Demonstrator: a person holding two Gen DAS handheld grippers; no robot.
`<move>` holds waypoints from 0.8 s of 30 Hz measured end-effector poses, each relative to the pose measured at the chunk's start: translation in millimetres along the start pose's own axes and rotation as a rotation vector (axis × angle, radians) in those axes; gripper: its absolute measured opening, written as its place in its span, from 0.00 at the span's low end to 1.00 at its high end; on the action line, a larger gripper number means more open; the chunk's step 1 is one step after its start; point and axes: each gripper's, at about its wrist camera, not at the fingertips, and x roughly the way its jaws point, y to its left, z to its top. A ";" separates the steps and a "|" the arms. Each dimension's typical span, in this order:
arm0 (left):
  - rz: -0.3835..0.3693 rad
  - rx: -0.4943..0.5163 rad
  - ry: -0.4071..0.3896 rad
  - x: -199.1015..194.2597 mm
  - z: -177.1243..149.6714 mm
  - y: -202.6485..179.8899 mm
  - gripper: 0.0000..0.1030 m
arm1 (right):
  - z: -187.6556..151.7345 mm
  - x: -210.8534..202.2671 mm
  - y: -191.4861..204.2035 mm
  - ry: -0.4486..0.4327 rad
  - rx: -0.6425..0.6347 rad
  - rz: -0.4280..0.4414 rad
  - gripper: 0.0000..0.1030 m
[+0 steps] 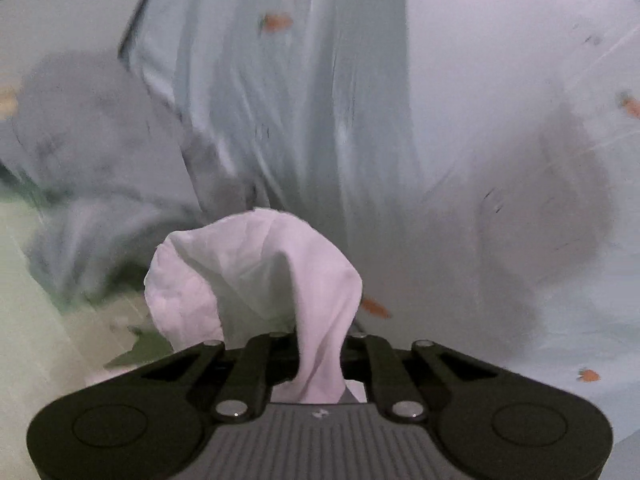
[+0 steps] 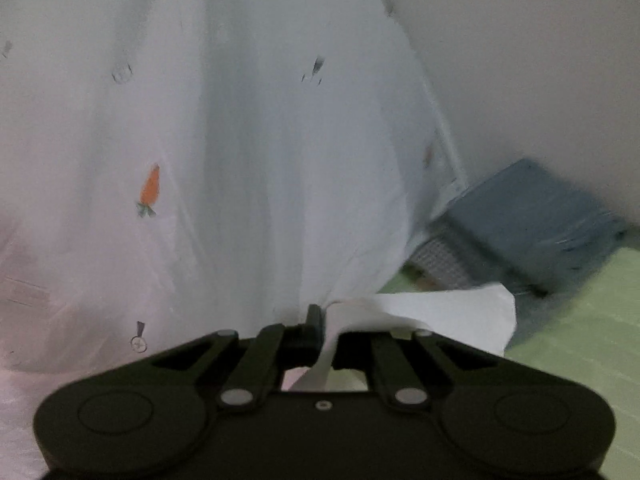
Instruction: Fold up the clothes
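The white garment [image 2: 248, 140], printed with small orange carrots [image 2: 150, 190], filled most of both wrist views and hung away from the two grippers in long vertical folds, presumably lifted so that its weight would pull the cloth flat before a fold. Beneath it lay a pale green surface [image 2: 580, 340], visible at the near right of the right wrist view and the near left of the left wrist view. At the far right of the right wrist view a blue-grey folded item [image 2: 532, 220] rested on that surface beside a pale wall; what it was could not be told through the blur. The left gripper [image 1: 320, 344] was clamped on a bunched edge of the garment, a loose lobe of cloth standing above its jaws. The right gripper [image 2: 326, 336] likewise pinched an edge, with a white corner [image 2: 452, 316] spilling to its right. The two separate grips probably served to spread the held edge
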 end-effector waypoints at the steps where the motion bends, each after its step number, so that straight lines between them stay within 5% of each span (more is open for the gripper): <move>1: -0.004 0.011 -0.025 -18.0 0.7 7.3 0.08 | -6.9 -16.4 -8.4 0.010 -0.006 -0.004 0.03; 4: 0.060 0.036 -0.060 -67.7 -7.6 37.2 0.09 | -49.5 -39.6 -33.7 0.130 -0.008 -0.025 0.03; 6: 0.178 0.033 -0.040 -84.9 -20.2 63.8 0.11 | -84.0 -48.5 -47.6 0.230 -0.018 -0.049 0.04; 10: 0.475 0.005 0.105 -87.6 -49.7 120.4 0.19 | -170.8 -29.7 -49.8 0.509 -0.181 -0.196 0.06; 12: 0.550 -0.010 0.152 -91.2 -61.5 137.8 0.30 | -193.7 -25.5 -48.8 0.604 -0.232 -0.230 0.10; 15: 0.557 -0.009 0.135 -100.8 -66.7 140.1 0.48 | -190.7 -26.4 -42.1 0.606 -0.243 -0.250 0.46; 18: 0.575 0.014 0.088 -105.2 -62.6 134.2 0.70 | -180.2 -20.4 -16.7 0.547 -0.281 -0.246 0.52; 24: 0.567 0.069 0.021 -102.5 -39.2 114.4 0.79 | -156.6 -19.9 18.8 0.432 -0.352 -0.235 0.75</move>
